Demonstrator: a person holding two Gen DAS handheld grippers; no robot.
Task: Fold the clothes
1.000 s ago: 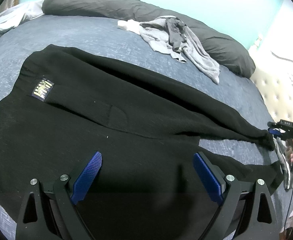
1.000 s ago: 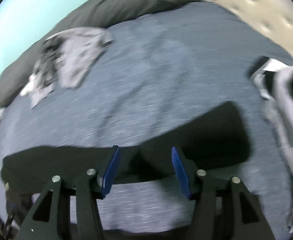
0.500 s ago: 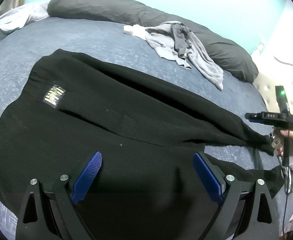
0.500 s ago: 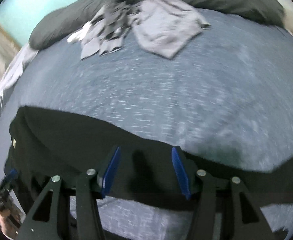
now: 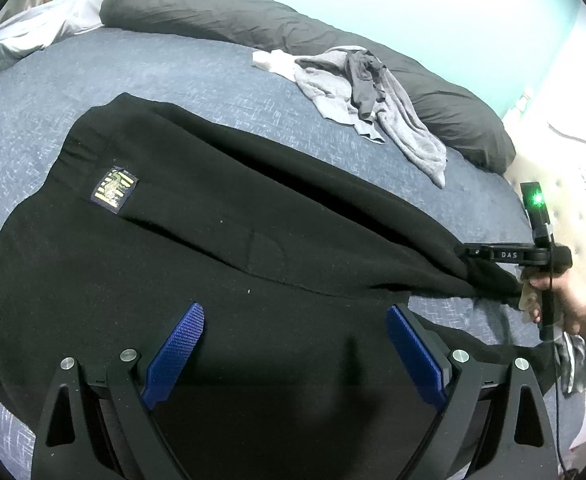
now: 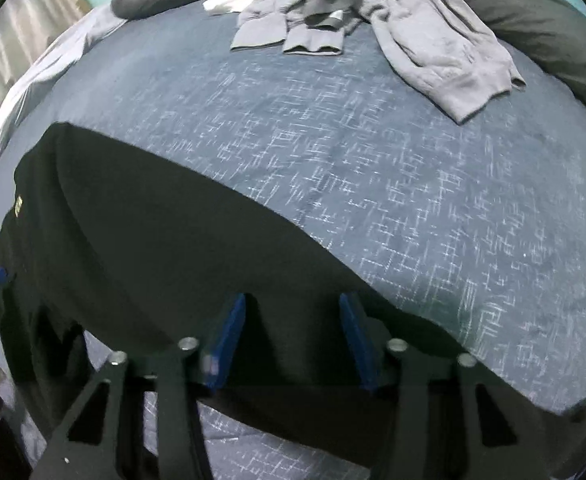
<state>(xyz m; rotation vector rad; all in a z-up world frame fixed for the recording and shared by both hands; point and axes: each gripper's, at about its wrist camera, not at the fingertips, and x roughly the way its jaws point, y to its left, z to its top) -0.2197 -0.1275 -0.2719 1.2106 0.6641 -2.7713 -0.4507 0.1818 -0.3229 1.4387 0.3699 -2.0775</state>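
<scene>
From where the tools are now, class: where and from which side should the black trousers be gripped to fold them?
Grip the black trousers at the cuff of the far leg, coming from the leg-end side. The leg lies flat and narrow there, so its edge fits between the right tool, whose jaws are closing over it.

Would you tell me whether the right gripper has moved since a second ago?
Yes. In the left wrist view the right gripper, jaws closing over the black trousers, has shifted up and left, toward the dark pillow.
</scene>
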